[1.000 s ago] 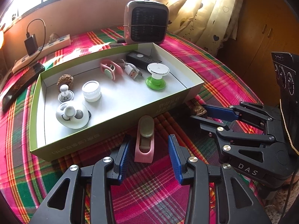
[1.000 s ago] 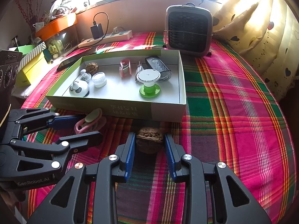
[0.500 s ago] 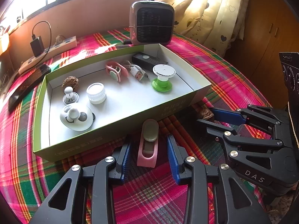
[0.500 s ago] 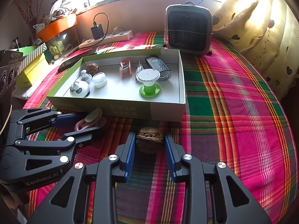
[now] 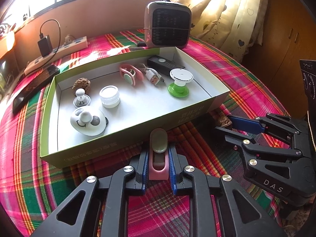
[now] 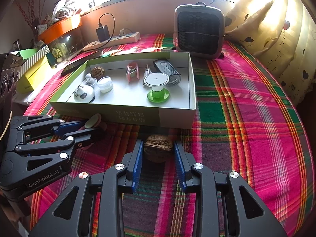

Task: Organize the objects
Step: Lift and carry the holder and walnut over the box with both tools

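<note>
My left gripper (image 5: 158, 160) is shut on a pink clip with a pale green pad (image 5: 158, 152), just in front of the green-and-white box (image 5: 122, 144). The gripper and clip also show in the right wrist view (image 6: 92, 121). My right gripper (image 6: 158, 154) is open with its blue pads on either side of a brown walnut (image 6: 158, 148) on the plaid cloth, close to the box's front wall (image 6: 138, 116). From the left wrist view the walnut (image 5: 223, 121) sits at the right gripper's tips. The box holds a second walnut, a second pink clip, white toys and a green-based stand.
A small heater (image 6: 199, 31) stands behind the box. A power strip with a charger (image 6: 112, 39) and a dark phone (image 5: 31, 88) lie at the back left. Yellow and green boxes (image 6: 31, 67) stand at the far left. Curtains (image 6: 276, 29) hang on the right.
My left gripper's jaws have closed onto the pink clip. My right gripper stays around the walnut, hardly moved.
</note>
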`<state>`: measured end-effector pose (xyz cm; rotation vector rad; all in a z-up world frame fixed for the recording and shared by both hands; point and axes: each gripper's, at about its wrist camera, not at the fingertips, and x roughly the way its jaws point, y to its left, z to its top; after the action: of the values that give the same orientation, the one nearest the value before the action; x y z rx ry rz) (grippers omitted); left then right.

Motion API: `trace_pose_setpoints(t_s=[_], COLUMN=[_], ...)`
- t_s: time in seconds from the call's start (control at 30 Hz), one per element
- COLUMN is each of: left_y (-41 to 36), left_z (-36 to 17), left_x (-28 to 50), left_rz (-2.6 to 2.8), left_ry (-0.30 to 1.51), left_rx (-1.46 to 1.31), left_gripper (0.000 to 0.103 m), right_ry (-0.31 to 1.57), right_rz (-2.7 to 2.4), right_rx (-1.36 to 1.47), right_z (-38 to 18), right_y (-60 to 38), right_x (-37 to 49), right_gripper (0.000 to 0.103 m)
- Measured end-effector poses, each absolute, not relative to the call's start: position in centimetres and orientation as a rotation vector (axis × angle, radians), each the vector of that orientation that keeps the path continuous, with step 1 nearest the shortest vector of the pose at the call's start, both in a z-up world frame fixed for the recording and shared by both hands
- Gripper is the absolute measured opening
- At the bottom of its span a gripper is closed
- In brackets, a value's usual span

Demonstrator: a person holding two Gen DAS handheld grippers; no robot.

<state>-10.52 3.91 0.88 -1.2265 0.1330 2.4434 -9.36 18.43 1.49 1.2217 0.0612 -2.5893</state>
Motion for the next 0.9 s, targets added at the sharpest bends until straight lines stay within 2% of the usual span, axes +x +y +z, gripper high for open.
trace_pose_setpoints(t_s=[0.9], left_y=[3.5], left_z=[1.6], left_x=[-9.8], left_rz=[2.439], left_ry=[0.109], left_rx=[-1.211], left_gripper=[0.016], right_ry=[0.058], right_rz=[-2.582], right_rx=[1.18], right_z=[2.5], right_y=[18.0], right_x=[-9.2], right_gripper=[0.032])
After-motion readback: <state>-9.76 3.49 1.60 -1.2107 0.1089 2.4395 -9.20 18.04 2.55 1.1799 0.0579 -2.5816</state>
